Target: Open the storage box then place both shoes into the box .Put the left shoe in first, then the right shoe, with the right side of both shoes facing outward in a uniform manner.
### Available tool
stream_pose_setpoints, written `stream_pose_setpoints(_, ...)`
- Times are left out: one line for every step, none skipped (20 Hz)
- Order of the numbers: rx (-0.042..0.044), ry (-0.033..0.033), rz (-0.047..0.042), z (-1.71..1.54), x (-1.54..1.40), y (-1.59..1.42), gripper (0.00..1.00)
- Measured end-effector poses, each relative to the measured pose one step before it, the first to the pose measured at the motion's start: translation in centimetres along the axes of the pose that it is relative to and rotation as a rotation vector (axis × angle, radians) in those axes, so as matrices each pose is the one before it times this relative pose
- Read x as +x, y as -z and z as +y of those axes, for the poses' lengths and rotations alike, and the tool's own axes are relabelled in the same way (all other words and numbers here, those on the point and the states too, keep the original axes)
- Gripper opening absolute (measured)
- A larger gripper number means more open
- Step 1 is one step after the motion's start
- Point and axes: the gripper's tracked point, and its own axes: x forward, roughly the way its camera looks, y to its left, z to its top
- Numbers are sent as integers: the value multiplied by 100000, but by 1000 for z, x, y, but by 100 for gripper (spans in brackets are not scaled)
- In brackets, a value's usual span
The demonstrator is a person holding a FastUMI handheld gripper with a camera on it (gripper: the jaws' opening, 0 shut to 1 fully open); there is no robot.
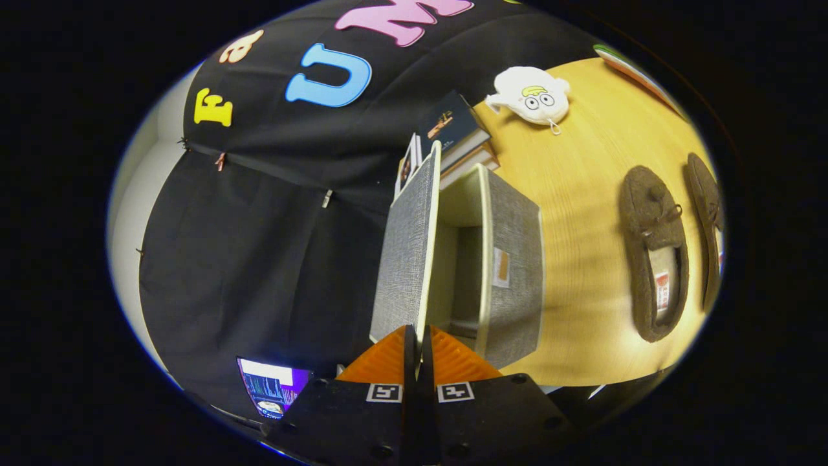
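Claw (417, 353) is clenched on the lid (404, 249), both fingers (385, 362) pressing the lid's near edge from either side, thin pale rim pinched right between them. The view is rolled sideways, so the table runs up one side. The lid is a grey fabric panel, swung up and away from the box (511, 259), standing off its open mouth. The box is grey woven cloth outside, cream lining inside, a small tag on its outer wall, and its interior shows pale and shadowed just ahead of the fingers.

Beyond the box, a stack of books (456, 133) sits touching its far end, dark cover on top. Further along the table (582, 213), light wood with a fine grain and a warm glare, lies a white plush toy (532, 95) with cartoon eyes. Well apart from the box, two brown felt shoes, the near shoe (653, 252) and the far shoe (706, 220), lie side by side, parallel, soles down, openings showing pale lining.

Behind the lid hangs black cloth (259, 259), the booth's wall, pinned with small clips. A lit screen (272, 387) glows low beside the claw, and a pale room wall (129, 194) shows past the cloth.
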Motion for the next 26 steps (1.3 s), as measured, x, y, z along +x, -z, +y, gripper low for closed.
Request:
stream_pose_setpoints(-2497,65,279,907,56,-316,5)
stream_pose_setpoints(-3346,260,372,823,48,-122,5)
stream_pose_setpoints(-3000,-482,-162,997,74,-356,5)
stream_pose_setpoints(-2576,-850,33,1206,56,-183,5)
stream_pose_setpoints(-2655,-592,-21,929,269,-160,5)
stream_pose_setpoints(-2622,-307,23,805,526,-71,5)
stream_pose_setpoints(-2714,-551,74,915,407,-137,5)
stream_pose_setpoints(-2511,-870,115,1033,445,-75,5)
stream_pose_setpoints(-1825,-878,319,977,551,-179,6)
stream_pose_setpoints(-1381,-1312,472,1139,478,-93,5)
stream_pose_setpoints(-793,-1147,60,1134,595,-159,5)
stream_pose_setpoints(-831,-1261,476,1153,943,-6,6)
stream_pose_setpoints(-756,-1115,501,1090,799,-1,5)
stream_pose_setpoints(-808,-932,327,1025,855,60,6)
stream_pose_setpoints(-628,-534,429,905,1009,55,5)
stream_pose_setpoints(-544,-583,579,920,1188,310,6)
stream_pose_setpoints(-492,-335,784,675,1265,261,5)
stream_pose_setpoints(-3,31,620,667,936,303,6)
stream_pose_setpoints(284,-6,481,530,1121,225,6)
stream_pose_setpoints(436,378,307,339,1201,197,6)
stream_pose_setpoints(-266,337,-87,366,1205,64,6)
stream_pose_setpoints(-327,549,981,149,1208,336,5)
stream_pose_setpoints(5,374,1828,29,1302,483,6)
stream_pose_setpoints(-400,347,1303,224,1026,463,6)
stream_pose_setpoints(-610,883,504,27,879,169,6)
stream_pose_setpoints(-677,696,63,72,660,139,6)
